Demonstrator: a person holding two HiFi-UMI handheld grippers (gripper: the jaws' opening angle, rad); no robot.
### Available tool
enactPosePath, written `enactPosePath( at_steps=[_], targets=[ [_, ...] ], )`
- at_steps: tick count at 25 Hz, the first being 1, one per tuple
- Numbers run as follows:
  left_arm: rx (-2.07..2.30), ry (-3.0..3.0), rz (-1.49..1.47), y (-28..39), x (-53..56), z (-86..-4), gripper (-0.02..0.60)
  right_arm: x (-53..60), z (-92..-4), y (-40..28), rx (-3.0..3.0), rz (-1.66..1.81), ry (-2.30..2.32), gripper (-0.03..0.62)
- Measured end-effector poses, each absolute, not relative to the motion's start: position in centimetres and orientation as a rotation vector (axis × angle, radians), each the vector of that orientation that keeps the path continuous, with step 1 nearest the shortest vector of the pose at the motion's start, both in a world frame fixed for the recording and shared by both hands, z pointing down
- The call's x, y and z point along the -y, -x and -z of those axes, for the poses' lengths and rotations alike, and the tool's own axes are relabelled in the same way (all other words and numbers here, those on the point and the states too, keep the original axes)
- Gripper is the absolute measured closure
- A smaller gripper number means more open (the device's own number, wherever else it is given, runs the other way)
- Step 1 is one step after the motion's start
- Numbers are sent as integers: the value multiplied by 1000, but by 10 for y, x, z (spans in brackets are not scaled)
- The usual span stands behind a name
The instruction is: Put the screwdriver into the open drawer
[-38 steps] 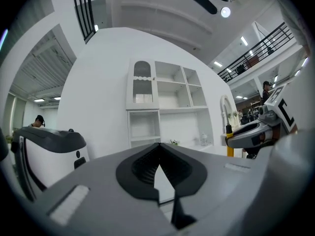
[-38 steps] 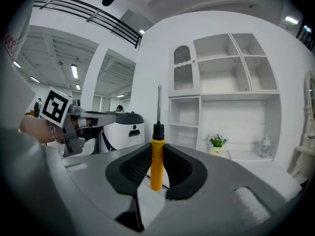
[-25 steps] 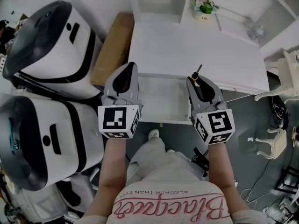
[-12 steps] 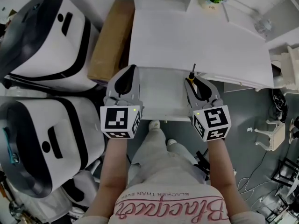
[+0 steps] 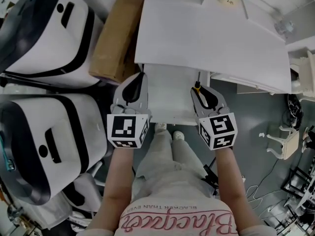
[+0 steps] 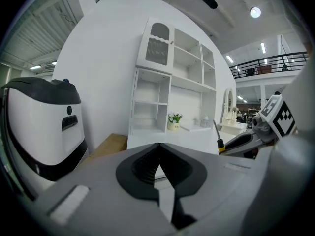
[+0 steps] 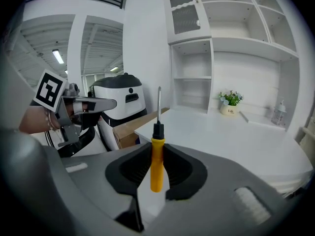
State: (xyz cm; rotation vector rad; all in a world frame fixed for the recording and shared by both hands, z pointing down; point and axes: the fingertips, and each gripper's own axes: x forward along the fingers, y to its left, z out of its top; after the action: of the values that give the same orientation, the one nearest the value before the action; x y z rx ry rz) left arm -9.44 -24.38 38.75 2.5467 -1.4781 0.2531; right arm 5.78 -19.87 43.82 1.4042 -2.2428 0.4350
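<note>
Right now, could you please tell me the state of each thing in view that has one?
drawer: open
screwdriver: held by its yellow handle, not yet in the drawer
right gripper: jaws shut on the screwdriver
left gripper: jaws shut, nothing between them
cabinet door: closed

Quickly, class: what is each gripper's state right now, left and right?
Left gripper: closed, nothing between its jaws.
Right gripper: closed on the yellow-handled screwdriver with a black collar and thin metal shaft.
</note>
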Motion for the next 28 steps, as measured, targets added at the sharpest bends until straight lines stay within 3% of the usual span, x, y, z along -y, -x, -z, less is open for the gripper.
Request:
enactPosePath(
  at_steps=[28],
  targets=[
    [1488,-2395,-356,70,237,-442,569,211,-567,-55,2055,-550,-1011,519]
  ],
)
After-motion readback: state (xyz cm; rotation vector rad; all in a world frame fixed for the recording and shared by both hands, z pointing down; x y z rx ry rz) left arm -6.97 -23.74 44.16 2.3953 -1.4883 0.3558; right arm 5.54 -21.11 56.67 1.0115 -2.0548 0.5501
